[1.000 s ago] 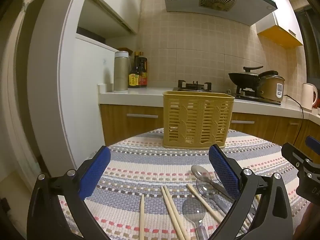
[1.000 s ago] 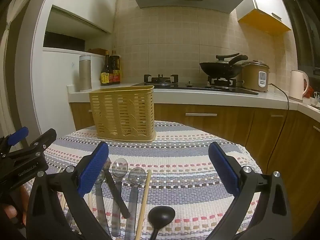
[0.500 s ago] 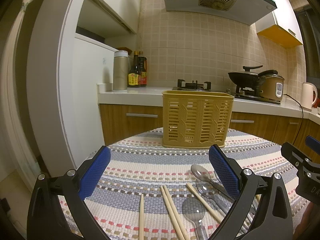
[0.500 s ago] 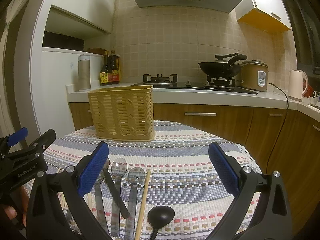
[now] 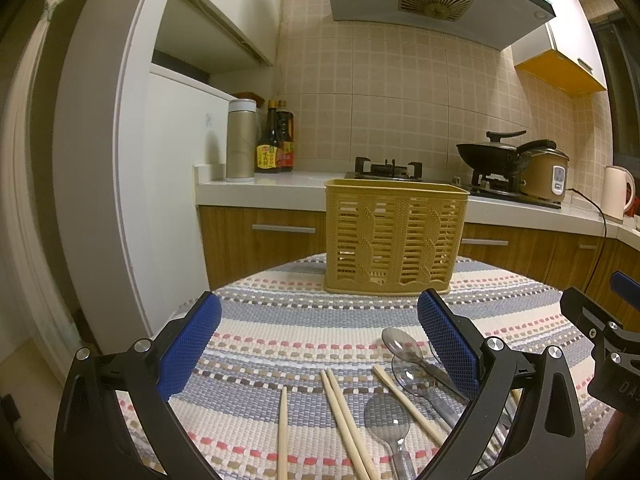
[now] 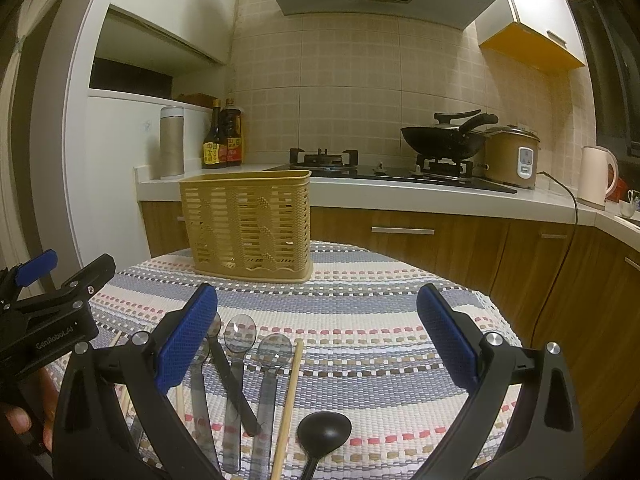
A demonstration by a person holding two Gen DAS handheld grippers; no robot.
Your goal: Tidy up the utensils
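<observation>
A yellow slotted utensil basket (image 5: 394, 240) stands upright at the far side of the round table; it also shows in the right wrist view (image 6: 250, 226). Wooden chopsticks (image 5: 344, 416) and clear plastic spoons (image 5: 388, 426) lie loose on the striped cloth (image 5: 300, 320) in front of my left gripper (image 5: 320, 348), which is open and empty above them. My right gripper (image 6: 318, 340) is open and empty above clear spoons (image 6: 240, 332), a single chopstick (image 6: 290, 392) and a black ladle (image 6: 324, 432).
Behind the table runs a kitchen counter (image 5: 260, 188) with a thermos (image 5: 240, 140), sauce bottles (image 5: 276, 142), a gas stove (image 6: 324, 158), a wok (image 6: 444, 136), a rice cooker (image 6: 514, 156) and a kettle (image 6: 596, 176). A white cabinet (image 5: 168, 200) stands at the left.
Both grippers have stayed open and almost still; the views have only drifted slightly.
</observation>
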